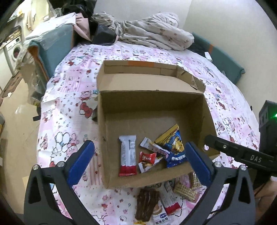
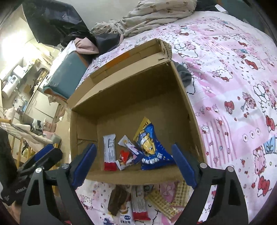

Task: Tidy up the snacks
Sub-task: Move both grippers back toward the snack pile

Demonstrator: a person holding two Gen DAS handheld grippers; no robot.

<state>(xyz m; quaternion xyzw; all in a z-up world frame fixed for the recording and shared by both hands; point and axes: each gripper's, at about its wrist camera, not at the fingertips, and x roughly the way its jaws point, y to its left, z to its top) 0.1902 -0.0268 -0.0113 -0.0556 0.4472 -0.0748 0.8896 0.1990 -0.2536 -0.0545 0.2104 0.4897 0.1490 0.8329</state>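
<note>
An open cardboard box (image 1: 150,103) (image 2: 131,97) sits on a pink patterned bedsheet. Inside lie a white and red bar (image 1: 127,155) (image 2: 109,153), a blue snack bag (image 1: 173,147) (image 2: 150,148), a small red candy (image 1: 147,157) (image 2: 125,155) and a white sachet (image 1: 154,147) (image 2: 129,145). In front of the box lie loose snacks: a brown bar (image 1: 146,205) (image 2: 117,200), a red and white bar (image 1: 170,201) (image 2: 139,206) and wafers (image 1: 187,188) (image 2: 162,202). My left gripper (image 1: 138,161) is open and empty above the box's near wall. My right gripper (image 2: 135,164) is open and empty there too.
Crumpled bedding (image 1: 155,32) (image 2: 155,15) lies at the far end of the bed. A teal box (image 1: 52,46) (image 2: 67,76) stands at the left of the bed. The right gripper's black body (image 1: 242,154) shows at the right of the left wrist view.
</note>
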